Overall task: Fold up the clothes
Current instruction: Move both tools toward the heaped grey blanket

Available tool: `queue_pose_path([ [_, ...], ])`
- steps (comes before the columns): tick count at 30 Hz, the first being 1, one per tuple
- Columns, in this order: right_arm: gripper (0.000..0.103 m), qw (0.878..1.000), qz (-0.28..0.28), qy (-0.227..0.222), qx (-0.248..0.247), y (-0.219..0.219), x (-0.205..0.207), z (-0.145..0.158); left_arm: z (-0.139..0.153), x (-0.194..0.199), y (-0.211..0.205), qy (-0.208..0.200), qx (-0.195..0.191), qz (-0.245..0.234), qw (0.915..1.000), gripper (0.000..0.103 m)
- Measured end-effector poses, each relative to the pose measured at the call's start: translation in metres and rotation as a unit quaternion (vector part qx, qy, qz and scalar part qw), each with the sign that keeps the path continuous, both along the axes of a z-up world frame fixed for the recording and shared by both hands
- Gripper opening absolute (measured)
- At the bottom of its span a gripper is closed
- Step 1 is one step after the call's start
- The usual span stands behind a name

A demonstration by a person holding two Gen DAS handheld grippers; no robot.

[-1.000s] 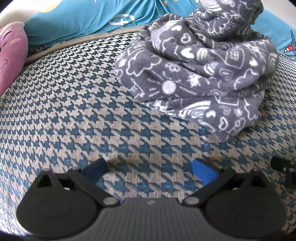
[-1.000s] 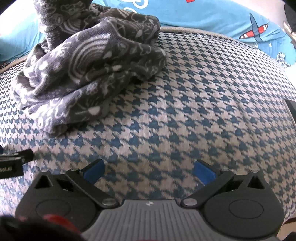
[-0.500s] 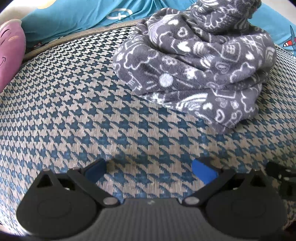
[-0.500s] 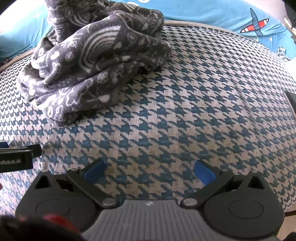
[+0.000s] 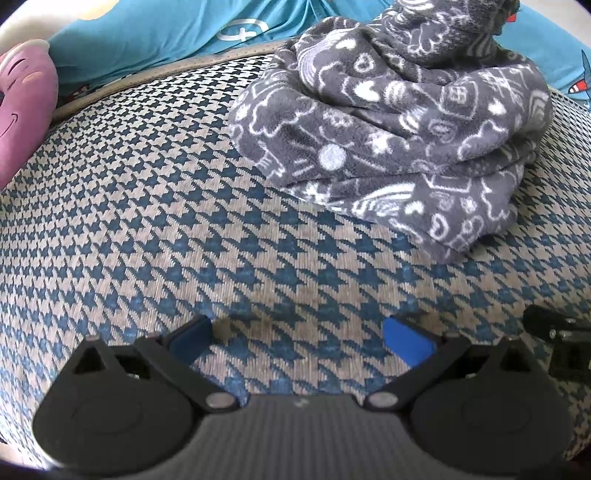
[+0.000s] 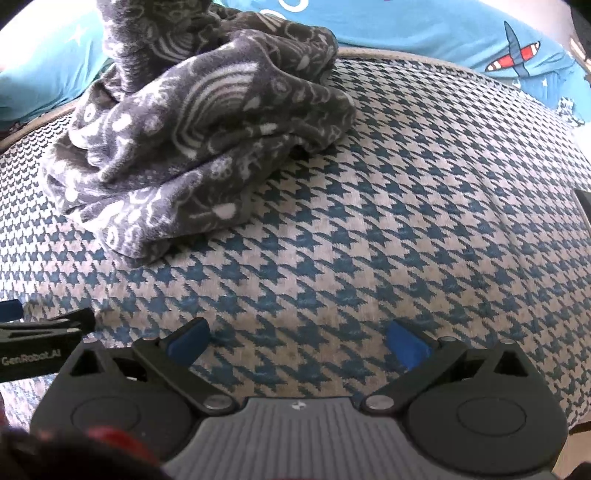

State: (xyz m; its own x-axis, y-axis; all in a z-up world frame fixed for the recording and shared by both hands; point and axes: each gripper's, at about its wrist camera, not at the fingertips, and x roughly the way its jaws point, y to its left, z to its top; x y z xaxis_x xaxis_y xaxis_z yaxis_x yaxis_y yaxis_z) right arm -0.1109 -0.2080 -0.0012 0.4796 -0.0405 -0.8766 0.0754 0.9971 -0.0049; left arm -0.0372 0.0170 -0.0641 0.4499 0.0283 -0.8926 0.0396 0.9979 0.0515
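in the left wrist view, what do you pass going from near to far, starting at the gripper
left gripper, open → bare houndstooth cover → crumpled grey fleece garment → pale piped edge of the cover → turquoise printed bedding

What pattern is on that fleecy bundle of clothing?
White doodle drawings on the dark grey fleece garment; clearest in the left wrist view.
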Motion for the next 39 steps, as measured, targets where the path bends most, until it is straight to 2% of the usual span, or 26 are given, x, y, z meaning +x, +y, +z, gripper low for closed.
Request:
queue_pose_path([
  [6, 0.098, 1.0, 0.013, -0.014, 0.002, 0.031, 0.016, 0.022, 0.003, -0.005, 0.0, -0.001, 0.0, 0.004, 1.0, 0.103],
  [14, 0.094, 1.0, 0.022, -0.022, 0.007, 0.061, -0.009, 0.067, 0.004, -0.009, -0.005, -0.008, -0.001, 0.009, 0.9999, 0.103],
  [22, 0.093, 0.999, 0.032, -0.029, -0.004, 0.059, 0.003, 0.066, 0.011, -0.029, -0.021, -0.017, 0.002, 0.014, 0.9998, 0.103],
  [28, 0.094, 0.999, 0.036, -0.035, -0.012, 0.079, -0.01, 0.067, 0.023, -0.041, -0.026, -0.02, -0.023, 0.015, 0.9994, 0.103],
  [31, 0.094, 0.998, 0.034, -0.042, -0.016, 0.081, -0.01, 0.072, 0.031, -0.035, -0.026, -0.041, -0.036, 0.013, 0.9984, 0.103],
  [34, 0.093, 0.998, 0.035, -0.053, -0.027, 0.081, -0.011, 0.077, 0.039, -0.039, -0.031, -0.065, -0.028, 0.005, 0.9975, 0.103],
  [39, 0.093, 0.997, 0.037, -0.063, -0.032, 0.066, -0.019, 0.087, 0.044, -0.039, -0.031, -0.069, -0.027, 0.011, 0.9972, 0.103],
])
